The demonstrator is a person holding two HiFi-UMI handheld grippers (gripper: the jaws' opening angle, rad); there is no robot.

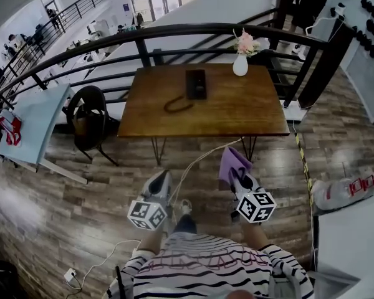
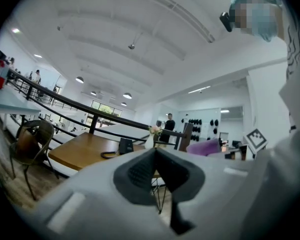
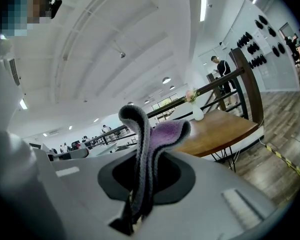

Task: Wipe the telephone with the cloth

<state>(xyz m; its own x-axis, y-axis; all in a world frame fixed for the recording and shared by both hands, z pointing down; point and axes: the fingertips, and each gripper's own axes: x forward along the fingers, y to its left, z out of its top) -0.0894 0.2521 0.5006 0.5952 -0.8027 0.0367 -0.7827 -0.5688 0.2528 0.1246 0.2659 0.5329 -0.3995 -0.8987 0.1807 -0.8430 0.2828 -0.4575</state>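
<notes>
The black telephone [image 1: 196,83] lies at the back middle of the wooden table [image 1: 249,114], its coiled cord [image 1: 177,104] trailing left. I stand back from the table with both grippers held low over the floor. My right gripper [image 1: 238,177] is shut on a purple cloth [image 1: 232,162], which sticks up from between its jaws [image 3: 151,143]. My left gripper [image 1: 160,179] is shut with nothing in it. In the left gripper view the closed gripper [image 2: 155,153] points toward the telephone [image 2: 125,145] on the table [image 2: 82,150], with the purple cloth [image 2: 205,147] at the right.
A white vase with pink flowers [image 1: 241,60] stands at the table's back right. A black railing [image 1: 174,33] runs behind the table. To its left a dark chair [image 1: 89,118] stands beside a pale blue table [image 1: 37,126]. A white cable [image 1: 199,161] crosses the wood floor.
</notes>
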